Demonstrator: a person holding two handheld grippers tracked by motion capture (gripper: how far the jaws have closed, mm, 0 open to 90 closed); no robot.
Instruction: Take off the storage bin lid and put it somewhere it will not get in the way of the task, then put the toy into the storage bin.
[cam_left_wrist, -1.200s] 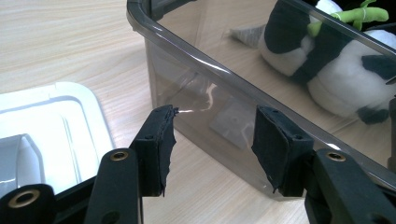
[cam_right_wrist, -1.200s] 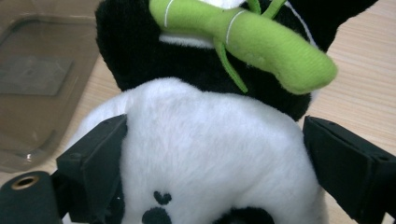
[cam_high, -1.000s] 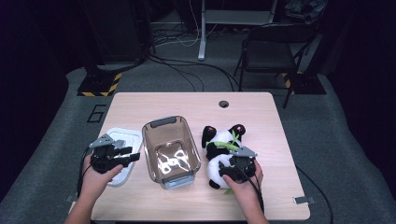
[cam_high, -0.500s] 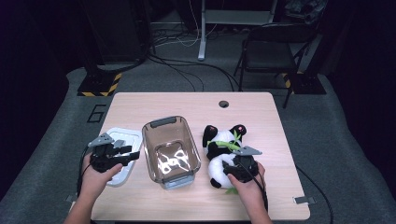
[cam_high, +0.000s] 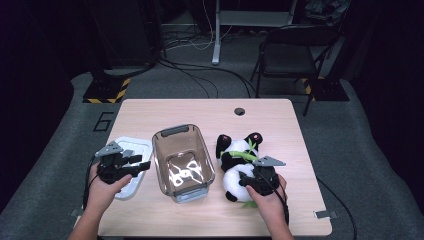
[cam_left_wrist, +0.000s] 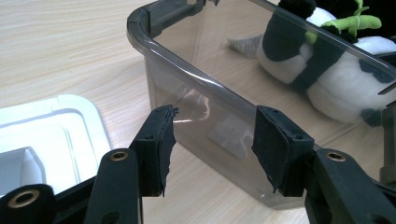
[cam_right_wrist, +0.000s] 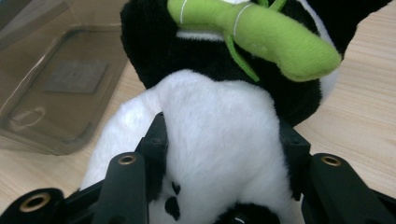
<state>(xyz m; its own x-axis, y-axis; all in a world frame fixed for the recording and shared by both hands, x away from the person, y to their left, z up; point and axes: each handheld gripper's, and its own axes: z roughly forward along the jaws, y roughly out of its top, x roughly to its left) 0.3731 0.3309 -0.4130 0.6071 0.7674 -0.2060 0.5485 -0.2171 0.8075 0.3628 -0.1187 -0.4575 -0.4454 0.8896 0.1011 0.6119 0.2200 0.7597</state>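
A black-and-white panda plush (cam_high: 239, 159) with a green bamboo sprig (cam_right_wrist: 261, 32) lies on the table, right of a clear grey plastic bin (cam_high: 175, 131). My right gripper (cam_high: 248, 180) has just been closing, and its pads now press into both sides of the panda's white belly (cam_right_wrist: 219, 116). My left gripper (cam_high: 142, 163) hovers open beside the bin's left wall (cam_left_wrist: 187, 70), with nothing between its fingers (cam_left_wrist: 159, 140). Through the bin, the left gripper view shows the panda (cam_left_wrist: 336, 70).
A white lid (cam_high: 135, 145) lies flat at the table's left edge, under my left hand. The bin holds nothing. A small round hole (cam_high: 239, 111) marks the far side of the table. A chair (cam_high: 290, 55) and cables sit on the floor beyond.
The right gripper's jaws have drawn in around the panda's belly. The left gripper and the bin have stayed put.
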